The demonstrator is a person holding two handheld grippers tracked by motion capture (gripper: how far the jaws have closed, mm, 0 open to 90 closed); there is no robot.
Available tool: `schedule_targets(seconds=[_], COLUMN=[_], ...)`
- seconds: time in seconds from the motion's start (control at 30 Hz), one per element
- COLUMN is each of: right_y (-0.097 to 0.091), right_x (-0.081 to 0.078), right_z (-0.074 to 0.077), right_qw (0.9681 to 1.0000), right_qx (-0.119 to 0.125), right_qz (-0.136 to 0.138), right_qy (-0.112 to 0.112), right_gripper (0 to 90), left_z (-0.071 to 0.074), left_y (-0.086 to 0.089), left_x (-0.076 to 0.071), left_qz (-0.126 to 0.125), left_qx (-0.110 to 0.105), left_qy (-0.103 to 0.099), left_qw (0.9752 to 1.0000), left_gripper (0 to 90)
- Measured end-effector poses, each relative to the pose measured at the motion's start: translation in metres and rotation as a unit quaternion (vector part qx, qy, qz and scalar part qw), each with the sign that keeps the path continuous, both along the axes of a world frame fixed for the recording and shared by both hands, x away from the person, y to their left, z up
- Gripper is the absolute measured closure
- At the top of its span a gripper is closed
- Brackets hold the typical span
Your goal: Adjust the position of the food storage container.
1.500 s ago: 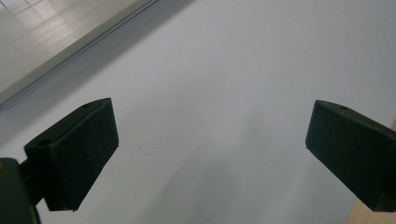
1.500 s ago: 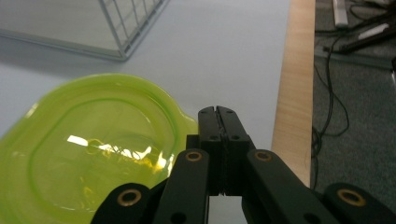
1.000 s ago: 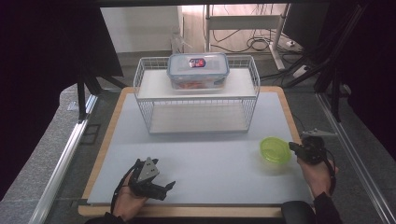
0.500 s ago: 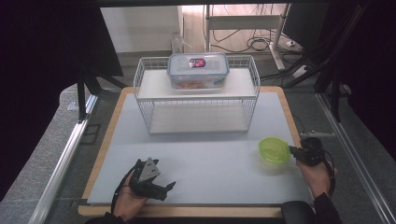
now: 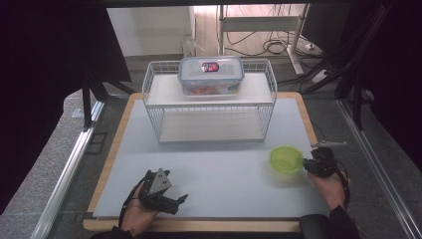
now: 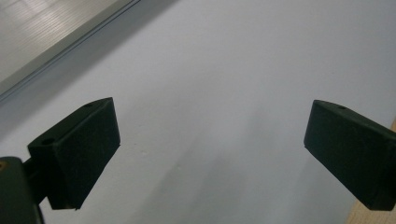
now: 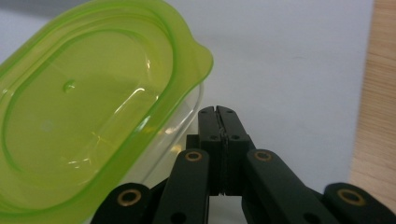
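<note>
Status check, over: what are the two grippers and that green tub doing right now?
Left gripper open, resting on the mat. Right gripper shut, empty, tips beside the green tub. Wire rack stands farther back; nothing blocks the tub.

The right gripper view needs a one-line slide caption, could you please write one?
Right gripper, jaws shut, beside the tab of a green-lidded container on the grey mat.

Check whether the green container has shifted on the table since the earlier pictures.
Yes. The green container has slid slightly left, away from the table's right wooden edge, with the shut right tool beside it.
</note>
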State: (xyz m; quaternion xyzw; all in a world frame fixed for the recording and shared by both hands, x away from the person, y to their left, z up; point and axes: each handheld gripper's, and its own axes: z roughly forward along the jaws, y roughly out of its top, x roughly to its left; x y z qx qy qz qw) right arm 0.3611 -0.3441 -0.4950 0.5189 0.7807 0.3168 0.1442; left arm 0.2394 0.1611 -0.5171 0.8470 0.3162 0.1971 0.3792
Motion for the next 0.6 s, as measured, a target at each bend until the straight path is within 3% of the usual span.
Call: schedule_targets(seconds=[0.6], right_y=[0.038], right_x=[0.010], right_z=[-0.005], right_qw=[0.9982], right_qx=[0.024], right_qz=[0.055], right_qy=[0.006], right_gripper=[89.9], left_z=[-0.002], left_y=[-0.002], left_x=[0.001], left_qz=[-0.001], left_qx=[0.004], left_qy=[0.002], left_qw=[1.0000], left_gripper=[3.5])
